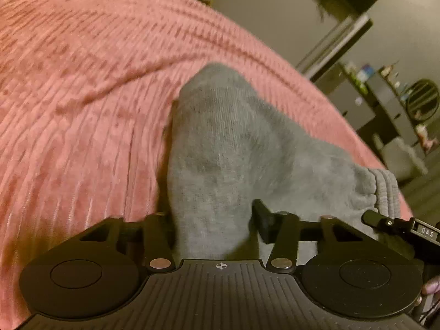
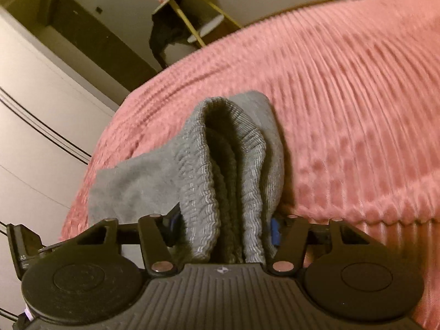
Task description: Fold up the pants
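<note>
pants (image 1: 220,148) pinched between left tongs (image 1: 214,225) and right tongs (image 2: 225,231) alike.

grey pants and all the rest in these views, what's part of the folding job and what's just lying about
Part of the job:
- grey pants, bunched
- left tool, clamped on the fabric
- right tool, clamped on the ribbed waistband
- pink ribbed blanket beneath

Just lying about:
- cluttered shelf
- round mirror
- yellow-framed stand
</note>
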The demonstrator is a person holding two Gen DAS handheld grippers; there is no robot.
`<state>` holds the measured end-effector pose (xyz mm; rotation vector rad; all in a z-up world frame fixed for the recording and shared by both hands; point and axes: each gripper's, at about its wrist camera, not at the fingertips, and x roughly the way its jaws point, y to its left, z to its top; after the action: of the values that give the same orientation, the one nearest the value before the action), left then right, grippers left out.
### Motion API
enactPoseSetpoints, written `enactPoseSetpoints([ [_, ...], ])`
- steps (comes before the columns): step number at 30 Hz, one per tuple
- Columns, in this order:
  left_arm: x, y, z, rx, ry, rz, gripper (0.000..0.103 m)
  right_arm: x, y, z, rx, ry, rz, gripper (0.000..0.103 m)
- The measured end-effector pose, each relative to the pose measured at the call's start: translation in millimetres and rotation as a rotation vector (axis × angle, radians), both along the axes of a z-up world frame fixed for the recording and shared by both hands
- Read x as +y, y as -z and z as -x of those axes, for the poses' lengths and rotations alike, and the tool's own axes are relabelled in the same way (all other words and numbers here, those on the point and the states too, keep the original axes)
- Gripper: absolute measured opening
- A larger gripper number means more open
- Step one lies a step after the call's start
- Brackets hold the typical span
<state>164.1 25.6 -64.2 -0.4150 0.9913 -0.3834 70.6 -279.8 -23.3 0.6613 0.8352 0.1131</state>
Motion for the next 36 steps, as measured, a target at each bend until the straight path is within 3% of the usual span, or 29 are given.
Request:
enactPoseSetpoints([
  [4,-2.7,-16.5,3.1,-0.044,-0.007,0.016,0.037,7.2,-26.1,-2.6,-0.086,-0.026,0.004,0.053],
  [12,-3.5,-55.9,-15.3,-0.13,-0.059,0.074,0.038,11.1,-74.1,-27.7,-0.229,-0.033,0.07,0.053],
  [14,-0.2,-61.6,-18.5,-0.153,-0.119,0.064,0.06,5.0,-76.9,-35.4,-0.236,-0.009,0.09,0.063],
  [16,1.3,-63.1,-16.3,-0.16,-0.181,-0.016,0.072,-1.2,-75.9,-37.3,-0.209,0.069,0.153,0.074],
  [19,2.3,-59.4,-2.5,-0.155,-0.179,-0.084,0.081,-6.9,-72.3,-21.8,-0.216,0.14,0.195,0.078],
  [20,1.9,-56.2,5.7,-0.149,-0.183,-0.101,0.086,-7.5,-68.7,-15.6,-0.2,0.143,0.174,0.078],
  [25,-2.6,-29.7,56.4,-0.089,-0.205,-0.137,0.088,-2.5,-32.9,16.4,-0.109,0.15,0.049,0.078],
  [29,-14.7,-21.2,79.8,-0.051,-0.146,-0.135,0.089,-2.9,-4.5,15.4,-0.056,0.18,-0.105,0.063],
  [36,-21.7,-8.7,78.5,-0.067,-0.156,-0.14,0.091,-6.3,27.3,-9.4,-0.006,0.248,-0.277,0.07],
])
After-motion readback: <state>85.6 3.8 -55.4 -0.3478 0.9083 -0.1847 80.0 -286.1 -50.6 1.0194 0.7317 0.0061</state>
